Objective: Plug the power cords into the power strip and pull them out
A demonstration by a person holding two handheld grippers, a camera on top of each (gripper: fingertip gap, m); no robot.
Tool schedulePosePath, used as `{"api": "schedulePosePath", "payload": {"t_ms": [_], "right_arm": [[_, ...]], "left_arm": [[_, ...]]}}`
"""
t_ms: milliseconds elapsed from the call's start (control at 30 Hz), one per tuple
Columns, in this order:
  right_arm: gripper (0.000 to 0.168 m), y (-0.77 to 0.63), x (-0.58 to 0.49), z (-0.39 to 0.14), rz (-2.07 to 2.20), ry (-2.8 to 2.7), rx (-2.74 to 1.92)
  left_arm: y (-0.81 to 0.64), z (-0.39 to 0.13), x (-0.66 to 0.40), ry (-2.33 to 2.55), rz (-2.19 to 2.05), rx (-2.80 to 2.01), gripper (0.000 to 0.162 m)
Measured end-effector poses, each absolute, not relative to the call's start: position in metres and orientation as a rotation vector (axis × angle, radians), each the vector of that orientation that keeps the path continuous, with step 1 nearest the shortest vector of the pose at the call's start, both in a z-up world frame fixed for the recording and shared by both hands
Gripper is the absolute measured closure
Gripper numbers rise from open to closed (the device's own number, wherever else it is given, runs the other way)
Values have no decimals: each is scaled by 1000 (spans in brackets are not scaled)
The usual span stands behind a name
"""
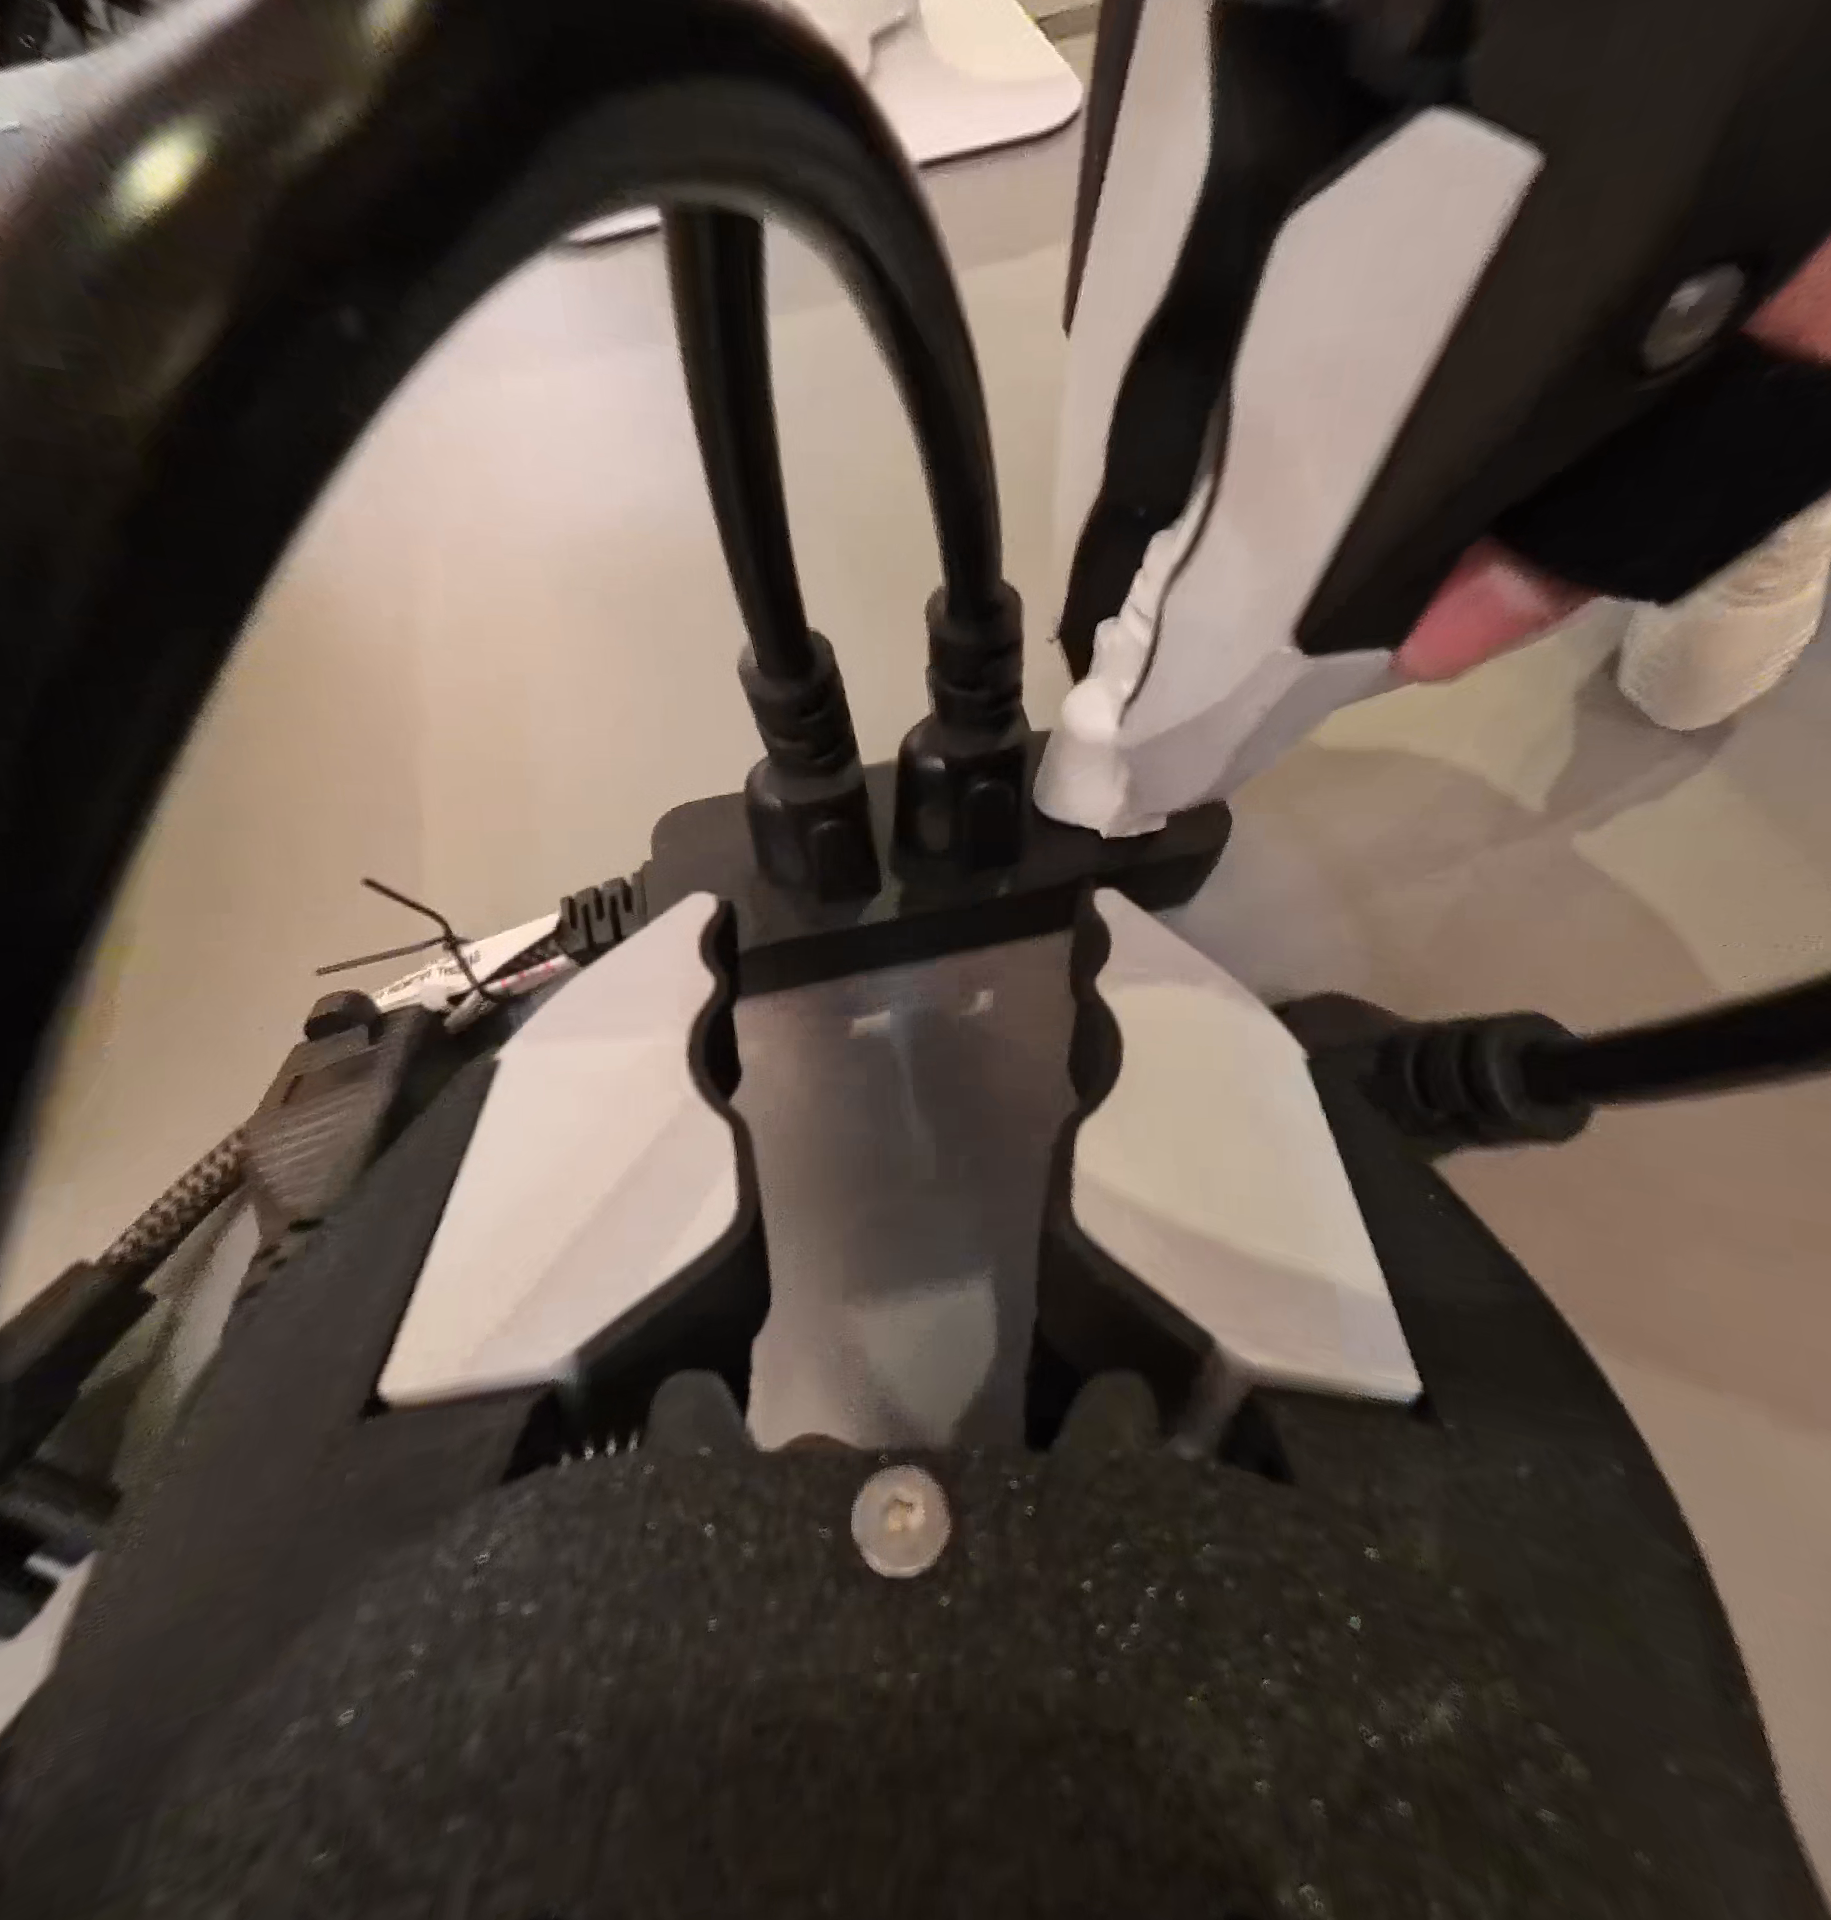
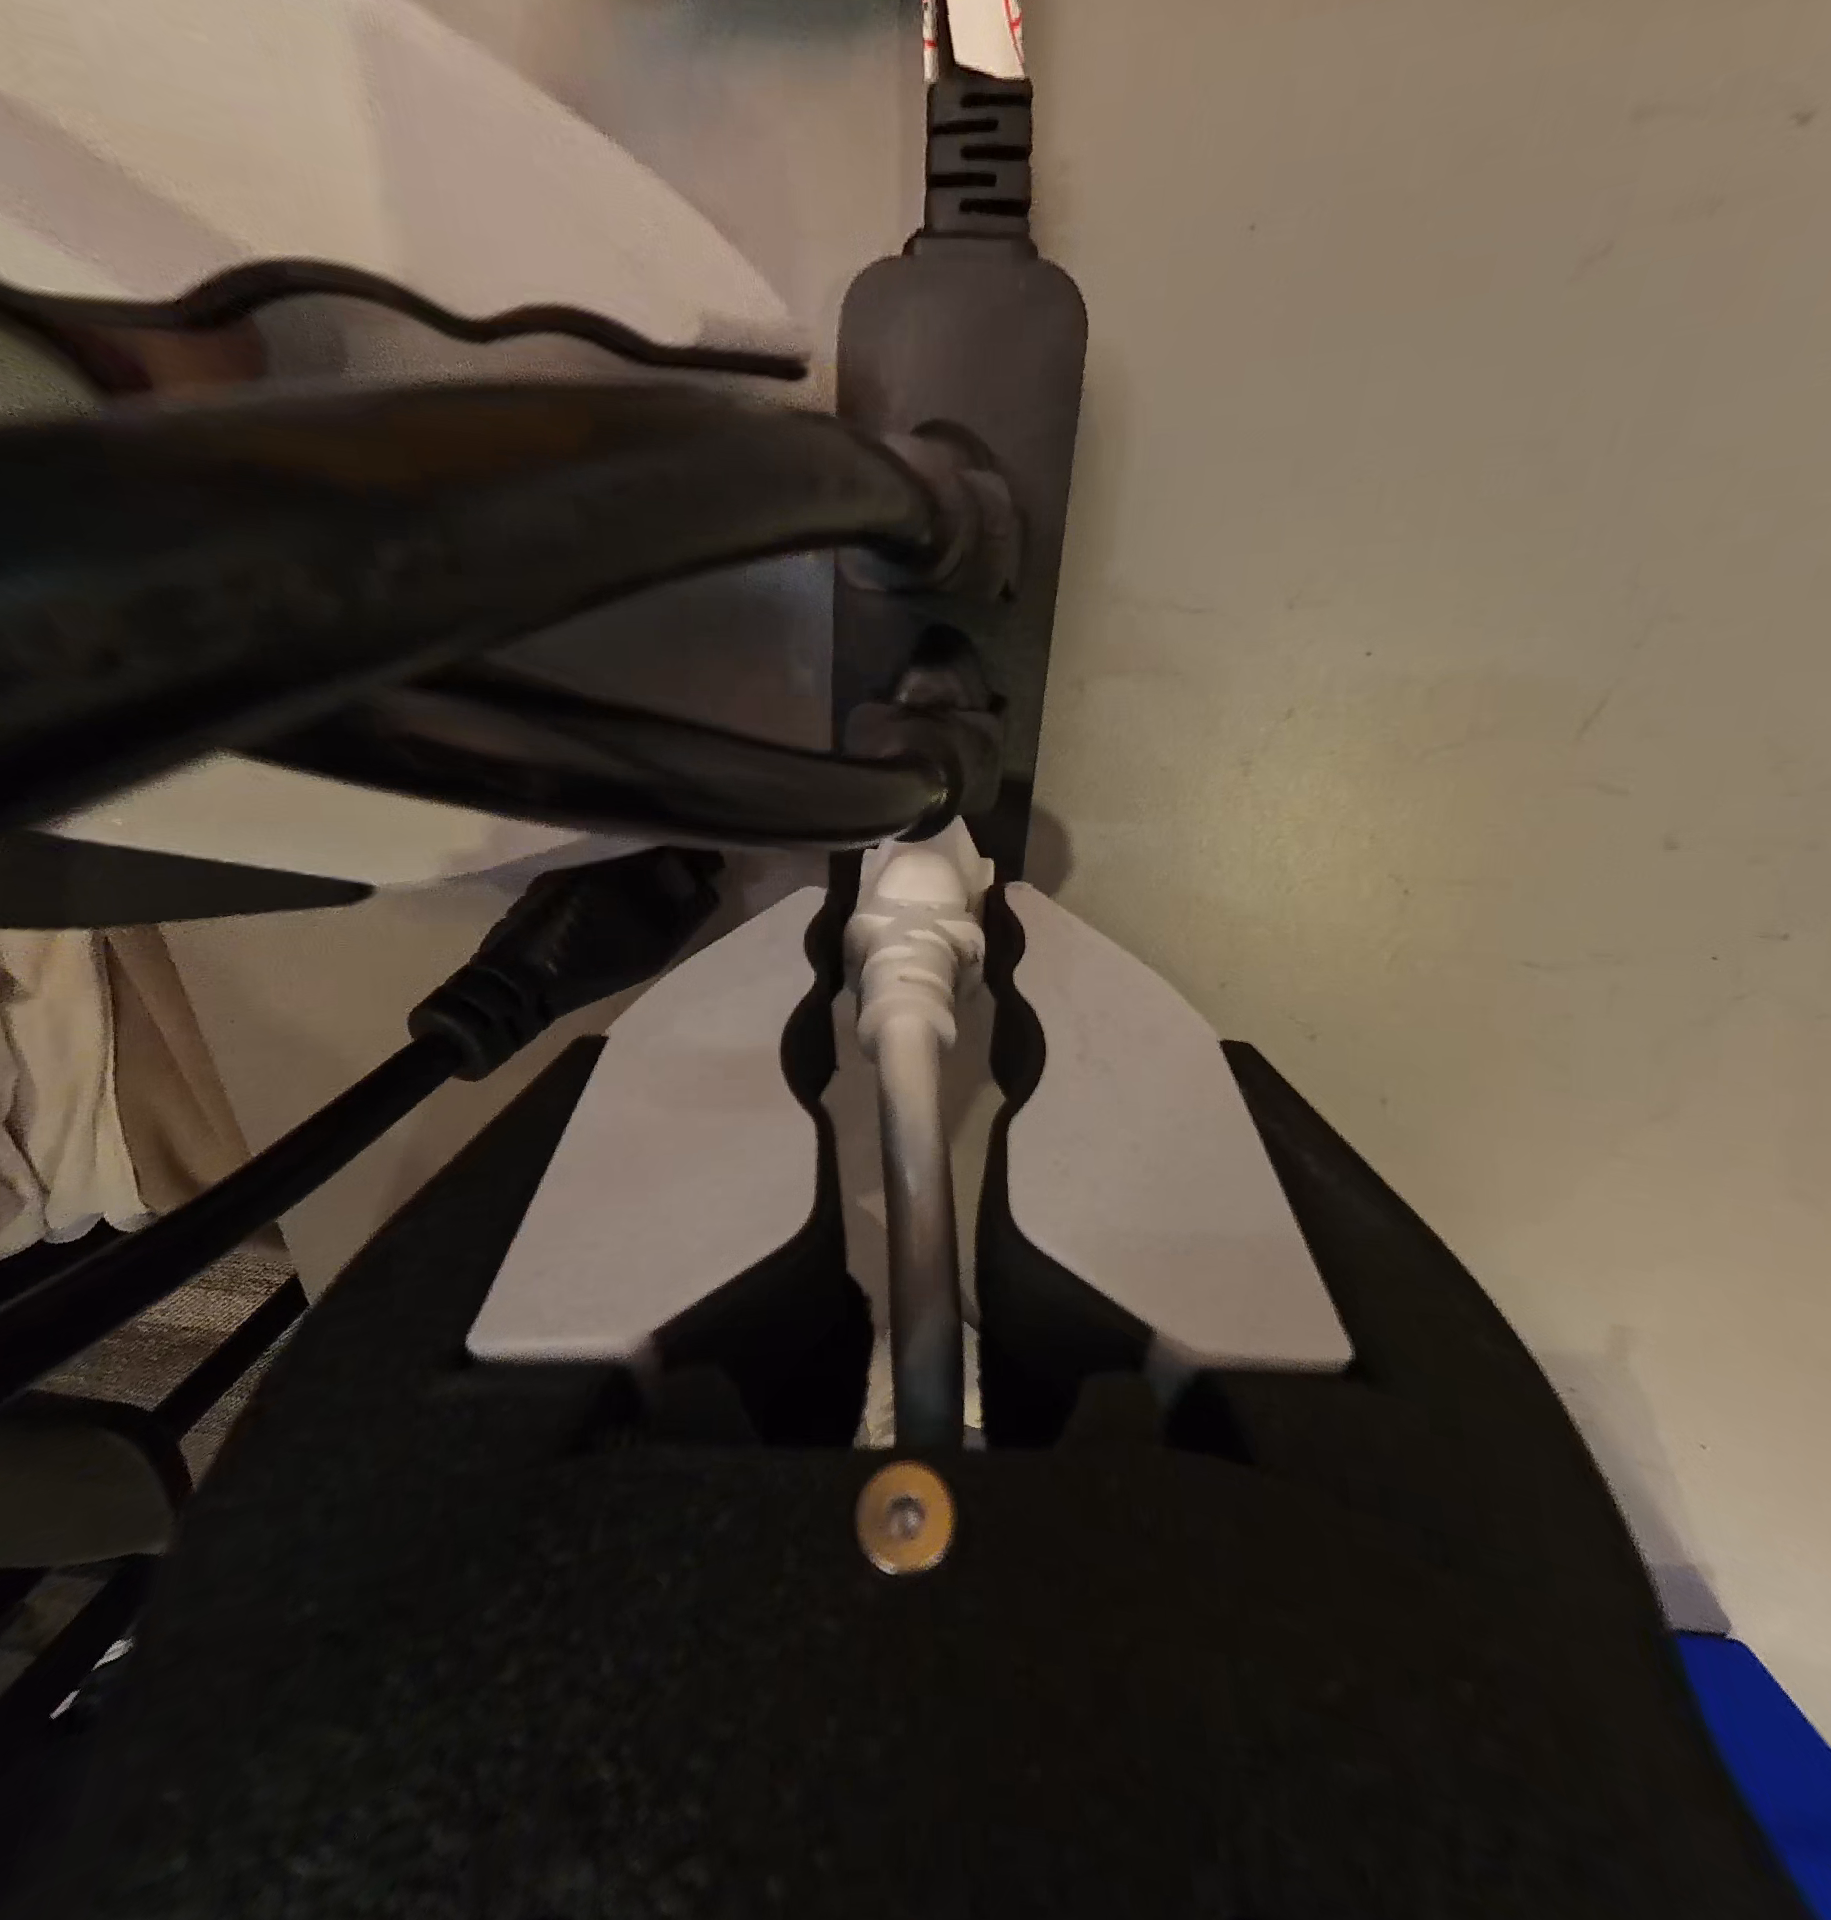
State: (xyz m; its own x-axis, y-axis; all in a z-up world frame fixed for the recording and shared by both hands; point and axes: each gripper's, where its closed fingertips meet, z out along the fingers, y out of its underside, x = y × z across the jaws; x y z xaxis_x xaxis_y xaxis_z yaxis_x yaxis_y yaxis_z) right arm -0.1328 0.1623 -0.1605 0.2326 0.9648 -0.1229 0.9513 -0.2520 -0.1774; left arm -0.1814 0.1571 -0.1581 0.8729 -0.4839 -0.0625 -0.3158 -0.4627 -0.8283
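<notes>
A black power strip [image 1: 1150, 847] lies on the pale table [image 1: 454, 644]; in the right wrist view it [image 2: 958, 343] runs away from me. Two black plugs [image 1: 812, 821] [image 1: 958, 779] stand in its sockets, their cords arching up and left. My right gripper [image 2: 916, 920] is shut on a white plug [image 2: 916, 894], which sits against the strip's end socket. In the left wrist view the white plug [image 1: 1082, 764] and the right gripper [image 1: 1108, 795] come in from the upper right. My left gripper [image 1: 906, 930] is open, with its fingertips [image 1: 682, 956] against the strip's near side.
A loose black plug [image 1: 1462, 1081] with its cord lies on the table right of the strip; it also shows in the right wrist view [image 2: 568, 945]. The strip's own cord [image 1: 599, 914] leaves to the left. A person's hand [image 1: 1482, 613] holds the right gripper. A blue object [image 2: 1804, 1714] lies at the lower right.
</notes>
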Motion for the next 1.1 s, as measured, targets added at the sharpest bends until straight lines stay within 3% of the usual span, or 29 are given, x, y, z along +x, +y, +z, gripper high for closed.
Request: {"api": "schedulePosePath", "payload": {"t_ms": [1100], "right_arm": [[144,171,-122,-153,383,-1867,-2403]], "left_arm": [[189,-172,-162,747,-252,-2070,104]]}}
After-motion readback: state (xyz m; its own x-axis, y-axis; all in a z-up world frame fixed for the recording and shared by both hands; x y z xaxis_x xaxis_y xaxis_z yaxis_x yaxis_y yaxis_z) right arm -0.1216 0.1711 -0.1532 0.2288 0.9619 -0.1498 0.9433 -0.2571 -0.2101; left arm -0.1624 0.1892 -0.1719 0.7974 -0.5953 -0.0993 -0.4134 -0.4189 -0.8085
